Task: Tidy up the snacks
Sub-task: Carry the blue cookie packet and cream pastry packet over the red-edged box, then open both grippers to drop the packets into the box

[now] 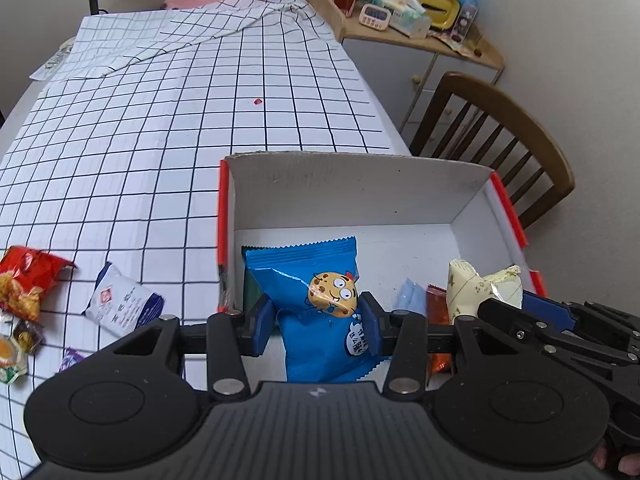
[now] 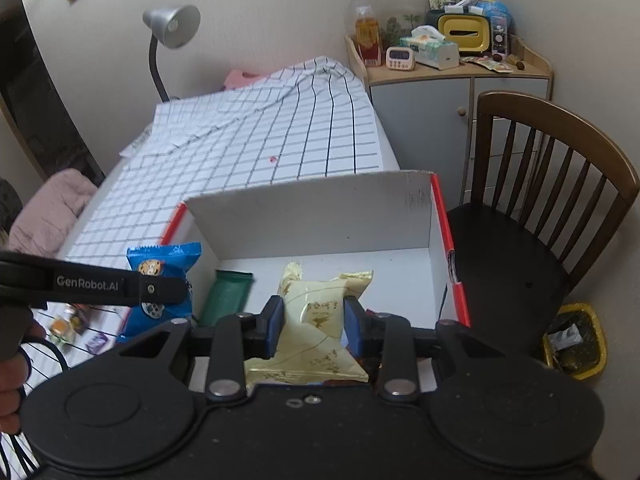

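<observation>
My left gripper (image 1: pixel 318 320) is shut on a blue cookie packet (image 1: pixel 316 300) and holds it over the left part of a white box with red edges (image 1: pixel 360 192). My right gripper (image 2: pixel 314 324) is shut on a pale yellow packet (image 2: pixel 312 320) over the same box (image 2: pixel 320 216). In the left wrist view the yellow packet (image 1: pixel 476 288) shows at the right. A green packet (image 2: pixel 226 292) lies on the box floor; a light blue packet (image 1: pixel 410 300) and an orange one (image 1: pixel 436 308) lie there too. The blue packet also shows in the right wrist view (image 2: pixel 164 264).
The box stands on a table with a white checked cloth (image 1: pixel 160 140). Loose snacks lie left of the box: a red bag (image 1: pixel 24 284), a white-blue packet (image 1: pixel 120 304) and small sweets (image 1: pixel 24 340). A wooden chair (image 2: pixel 540 200) stands right of the table; a cabinet (image 2: pixel 448 112) is behind.
</observation>
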Demonstrator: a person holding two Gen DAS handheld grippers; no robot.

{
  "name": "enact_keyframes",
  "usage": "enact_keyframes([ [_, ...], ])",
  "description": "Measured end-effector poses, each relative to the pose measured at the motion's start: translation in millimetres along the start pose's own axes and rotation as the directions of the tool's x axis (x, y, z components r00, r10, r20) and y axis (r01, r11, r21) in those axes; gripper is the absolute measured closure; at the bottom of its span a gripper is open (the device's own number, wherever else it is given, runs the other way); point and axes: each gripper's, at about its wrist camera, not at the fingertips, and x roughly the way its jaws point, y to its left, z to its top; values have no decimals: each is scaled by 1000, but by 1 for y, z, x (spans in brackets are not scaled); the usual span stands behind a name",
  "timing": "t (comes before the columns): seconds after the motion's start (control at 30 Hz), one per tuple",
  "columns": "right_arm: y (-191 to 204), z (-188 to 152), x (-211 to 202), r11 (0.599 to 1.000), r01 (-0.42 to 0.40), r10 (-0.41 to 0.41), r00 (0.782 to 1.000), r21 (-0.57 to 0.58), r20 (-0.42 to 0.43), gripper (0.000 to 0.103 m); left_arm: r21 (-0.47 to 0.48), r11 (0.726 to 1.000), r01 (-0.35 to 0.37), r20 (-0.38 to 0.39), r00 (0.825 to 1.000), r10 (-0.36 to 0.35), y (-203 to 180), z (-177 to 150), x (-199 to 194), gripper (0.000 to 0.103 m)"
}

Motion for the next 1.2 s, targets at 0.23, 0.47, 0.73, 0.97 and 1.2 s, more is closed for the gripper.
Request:
enact_keyframes([
  [0.23,-8,5,32,1000,3,-5,999,-24,-43,72,34,999,-23,-23,999,24,-12,10,30,59],
  [0.47,-1,3,54,994,29,-39,995,-106,-91,72,66,996,-64,-61,996,68,-18,11,57,59],
  [0.73,6,3,64,986,24,-44,992,-166,-119,73,87,991,-104,-96,989,112,-21,10,76,59],
  [0.97,2,5,62,990,21,-38,992,-138,-121,69,84,990,-116,-89,988,124,-20,12,75,53],
  [1.2,4,6,48,993,-14,1,994,-116,-110,65,60,996,-70,-59,996,74,-17,11,55,44],
])
